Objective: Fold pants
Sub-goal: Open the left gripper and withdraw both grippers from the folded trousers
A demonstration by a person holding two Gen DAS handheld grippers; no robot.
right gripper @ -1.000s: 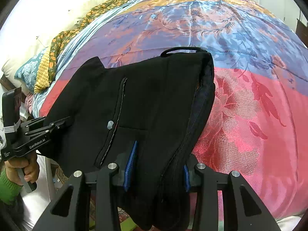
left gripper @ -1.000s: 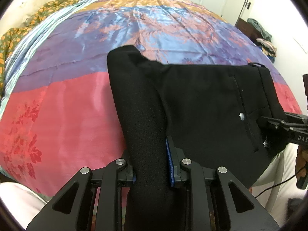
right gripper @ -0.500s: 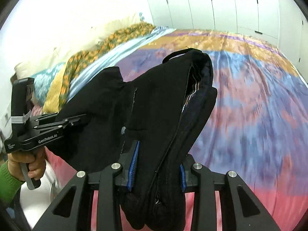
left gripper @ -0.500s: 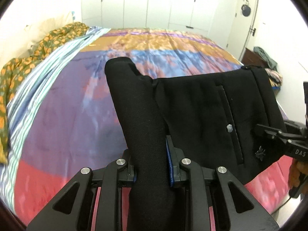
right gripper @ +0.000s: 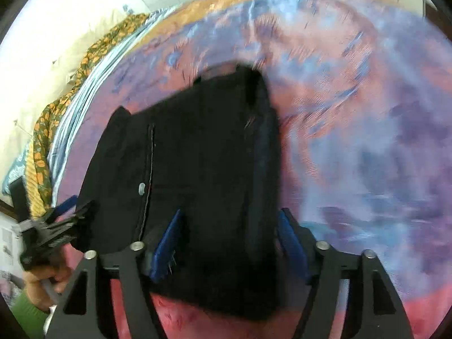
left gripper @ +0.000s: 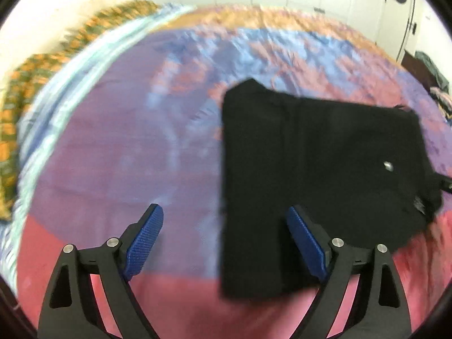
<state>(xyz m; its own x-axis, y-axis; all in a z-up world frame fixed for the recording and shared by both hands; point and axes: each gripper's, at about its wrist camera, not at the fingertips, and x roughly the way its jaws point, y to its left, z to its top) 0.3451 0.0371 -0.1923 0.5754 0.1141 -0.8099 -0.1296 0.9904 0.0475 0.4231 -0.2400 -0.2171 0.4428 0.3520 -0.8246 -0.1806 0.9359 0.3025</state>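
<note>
The folded black pants (left gripper: 319, 175) lie on the bed, with a small silver button (left gripper: 388, 166) near their right side. My left gripper (left gripper: 226, 240) is open and empty; the pants' left edge sits between its blue pads, untouched. In the right wrist view the pants (right gripper: 197, 175) fill the middle. My right gripper (right gripper: 228, 243) has its jaws spread, with the pants' near end between the blue pads (right gripper: 166, 243); the frame is blurred. The left gripper (right gripper: 50, 234) shows at the pants' left edge, held by a hand.
The bed has a satin cover (left gripper: 127, 155) in purple, blue, orange and red bands. A floral orange-green blanket (left gripper: 25, 90) lies along the left edge. White wardrobes, a door (left gripper: 401, 5) and a dark stand with clothes (left gripper: 429, 70) are at the far right.
Both grippers brought the pants down onto the bed. My left gripper opened and let go of the fold. My right gripper's jaws spread wider around the pants.
</note>
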